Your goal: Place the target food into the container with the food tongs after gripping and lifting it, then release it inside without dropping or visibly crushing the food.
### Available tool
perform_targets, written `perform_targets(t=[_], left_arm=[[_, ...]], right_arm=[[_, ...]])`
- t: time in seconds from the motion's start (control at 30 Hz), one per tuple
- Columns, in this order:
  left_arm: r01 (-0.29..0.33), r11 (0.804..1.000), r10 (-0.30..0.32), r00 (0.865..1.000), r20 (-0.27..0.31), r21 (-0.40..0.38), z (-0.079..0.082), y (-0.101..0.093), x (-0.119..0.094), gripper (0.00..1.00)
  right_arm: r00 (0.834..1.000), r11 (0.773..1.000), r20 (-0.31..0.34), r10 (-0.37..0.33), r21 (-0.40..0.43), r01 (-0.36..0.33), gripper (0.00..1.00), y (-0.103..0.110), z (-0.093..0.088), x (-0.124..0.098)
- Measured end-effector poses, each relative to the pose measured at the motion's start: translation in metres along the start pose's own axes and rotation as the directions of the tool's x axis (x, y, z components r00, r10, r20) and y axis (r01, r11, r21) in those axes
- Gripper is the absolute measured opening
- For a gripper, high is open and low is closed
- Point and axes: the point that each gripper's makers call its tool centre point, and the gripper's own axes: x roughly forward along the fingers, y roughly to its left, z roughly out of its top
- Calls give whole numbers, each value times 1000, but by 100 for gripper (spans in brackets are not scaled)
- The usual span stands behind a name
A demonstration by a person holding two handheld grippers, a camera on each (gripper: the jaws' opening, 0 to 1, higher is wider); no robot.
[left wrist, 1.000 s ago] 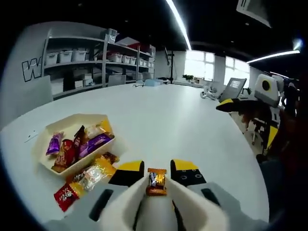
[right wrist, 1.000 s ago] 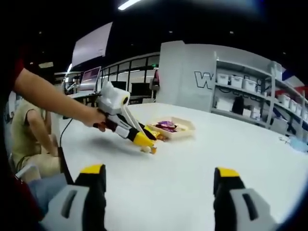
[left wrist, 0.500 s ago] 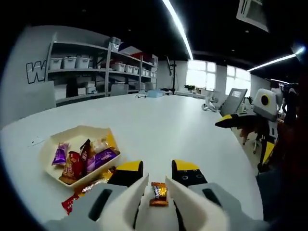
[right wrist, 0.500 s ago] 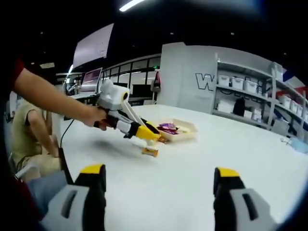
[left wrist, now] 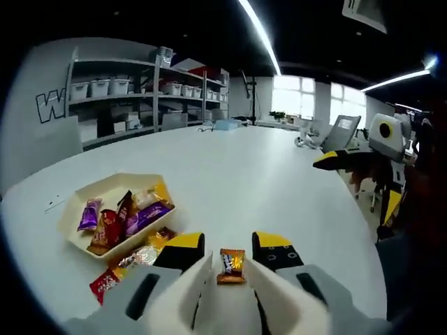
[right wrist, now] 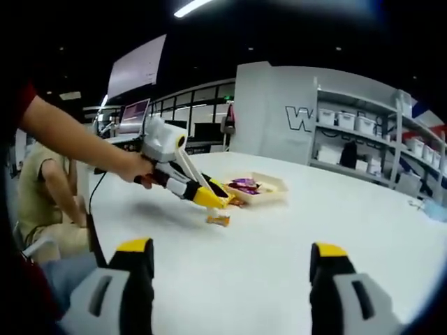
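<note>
Left gripper view looks down along the left gripper [left wrist: 231, 279], which carries white food tongs [left wrist: 202, 296] whose two tips stand close on either side of a small orange-and-dark wrapped candy [left wrist: 231, 265]; whether the tips are pinching it or only framing it I cannot tell, though the right gripper view shows the candy [right wrist: 218, 220] low at the worktop [right wrist: 279, 237] just under the yellow tip of the left gripper [right wrist: 209, 200], so it looks not yet lifted. Beyond the tongs and to the left sits the cream tray [left wrist: 73, 209], already holding several wrapped snacks, with a few loose wrappers [left wrist: 122, 269] lying on the white worktop [left wrist: 244, 181] just beside its near edge. To do this step well, I would close the tongs only until the wrapper stops slipping, lift straight up to clear the loose wrappers and the tray rim, carry left over the tray, and open once the candy is low inside. The right gripper [right wrist: 230, 279] hangs idle with its jaws spread wide and nothing between them, well apart from the candy. Its view gives the side-on height of the tongs over the worktop and the person's hand [right wrist: 136, 169] on the handle; the left gripper view gives the tray's contents and the spacing of tips and candy.
</note>
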Motion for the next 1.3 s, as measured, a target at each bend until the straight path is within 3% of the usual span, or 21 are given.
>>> perform_targets(t=[0.2,0.3,0.53,0.73,1.07,1.13,1.17,1.3], left_arm=[[-3,1000,4,999,-50,18,-14,-5,5,23],[-26,999,24,998,-52,-44,-13,-3,2,21],[-21,999,20,998,-56,-24,-13,-8,1,18],[-5,999,5,1000,-13,-40,6,-15,-10,19],[-64,998,64,998,-4,-27,24,16,-17,19],[-55,995,55,998,-9,-78,25,17,-17,19],[-81,996,81,997,0,-33,27,23,-17,19],[-81,995,82,997,5,-50,32,28,-16,19]], right_arm=[[1000,1000,1,1,4,-1,91,1,0,0],[1000,1000,-1,1,0,-1,91,2,0,-1],[1000,1000,-4,-3,2,3,91,2,-2,-3],[1000,1000,-2,-9,1,9,91,1,-1,-5],[1000,1000,-12,-7,-1,7,91,1,-6,-5],[1000,1000,-11,-9,3,9,91,-1,-7,-6],[1000,1000,-11,-9,4,9,91,-1,-7,-6],[1000,1000,-15,-11,8,11,91,-3,-9,-5]])
